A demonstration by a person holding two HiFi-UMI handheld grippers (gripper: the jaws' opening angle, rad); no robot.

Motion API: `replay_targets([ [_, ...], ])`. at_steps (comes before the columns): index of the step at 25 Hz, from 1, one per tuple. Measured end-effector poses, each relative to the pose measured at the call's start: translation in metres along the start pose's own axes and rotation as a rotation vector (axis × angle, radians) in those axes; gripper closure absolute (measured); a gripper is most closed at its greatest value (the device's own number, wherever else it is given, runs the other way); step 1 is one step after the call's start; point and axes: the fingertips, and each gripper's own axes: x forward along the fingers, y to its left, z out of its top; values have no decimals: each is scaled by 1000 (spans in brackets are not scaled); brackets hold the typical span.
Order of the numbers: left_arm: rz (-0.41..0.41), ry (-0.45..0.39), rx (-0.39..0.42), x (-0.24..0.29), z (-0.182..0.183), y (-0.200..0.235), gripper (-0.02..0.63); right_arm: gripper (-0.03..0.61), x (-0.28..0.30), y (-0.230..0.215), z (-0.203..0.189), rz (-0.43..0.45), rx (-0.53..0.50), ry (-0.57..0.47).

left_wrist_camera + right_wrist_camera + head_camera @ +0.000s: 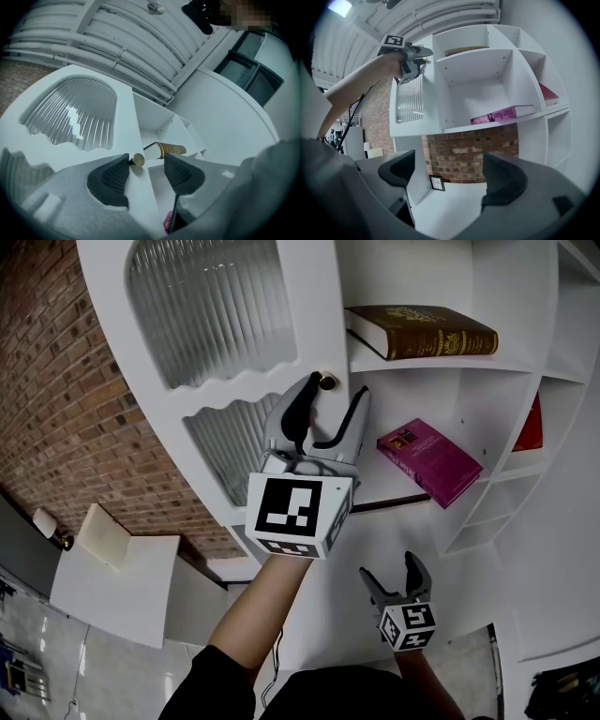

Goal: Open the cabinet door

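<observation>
In the head view the left gripper is raised to the cabinet door. The small brass knob sits at 12 o'clock from it, right between the two fingertips, while the right gripper hangs low at about 5 o'clock, well apart from the door, so the left hand is clearly the nearer one. The door already seems to stand a little out from the shelves, where a brown book and a pink book lie. In the left gripper view the jaws are moderately wide with the knob between them. It is just beside the left pad, perhaps touching it, though the wide lens makes this hard to judge, and the right pad is apart from it at 3 o'clock. The door's free edge runs roughly from 12 to 6 o'clock between the jaws, so I think the jaws must close across this edge before pulling. In the right gripper view the jaws stand wide and empty, and the door is far off at 11 o'clock.
</observation>
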Motion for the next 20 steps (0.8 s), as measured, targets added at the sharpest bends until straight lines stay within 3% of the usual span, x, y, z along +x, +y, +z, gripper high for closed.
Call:
replay_targets([
  [3, 24, 1, -4, 0, -2, 9, 453, 132, -2, -7, -1, -18, 9, -2],
  [9, 44, 2, -33, 0, -2, 17, 514, 133, -3, -12, -3, -26, 25, 4],
  [16, 36, 3, -74, -7, 3, 15, 515, 133, -5, -14, 4, -24, 37, -17],
  [20, 27, 8, -54, -13, 7, 10, 517, 133, -3, -12, 15, 16, 22, -48],
])
